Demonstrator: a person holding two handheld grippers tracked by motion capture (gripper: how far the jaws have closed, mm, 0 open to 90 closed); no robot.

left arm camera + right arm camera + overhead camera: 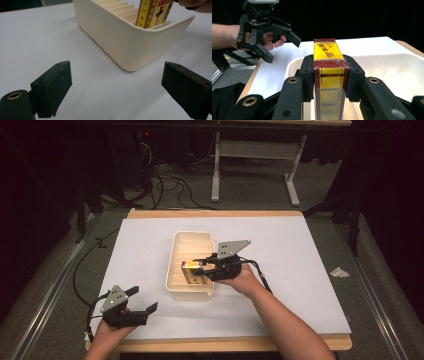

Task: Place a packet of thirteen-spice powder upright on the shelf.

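A yellow and dark red box (192, 271) (329, 75) (153, 12) stands in the near end of a cream ribbed bin (190, 292) (130, 45) (402, 62). My right gripper (205, 267) (329, 77) is shut on the box, both jaws pressed against its sides, over the bin. My left gripper (142, 301) (115, 87) is open with nothing between its jaws. It rests low on the white sheet near the table's front left, pointing at the bin's near corner, and it shows as the left gripper (283, 47) far off in the right gripper view.
The white sheet (280, 270) covers the wooden table (215, 213). A crumpled bit of paper (340, 272) lies on the floor to the right. Cables (170, 185) and a table frame (255, 150) sit beyond the far edge.
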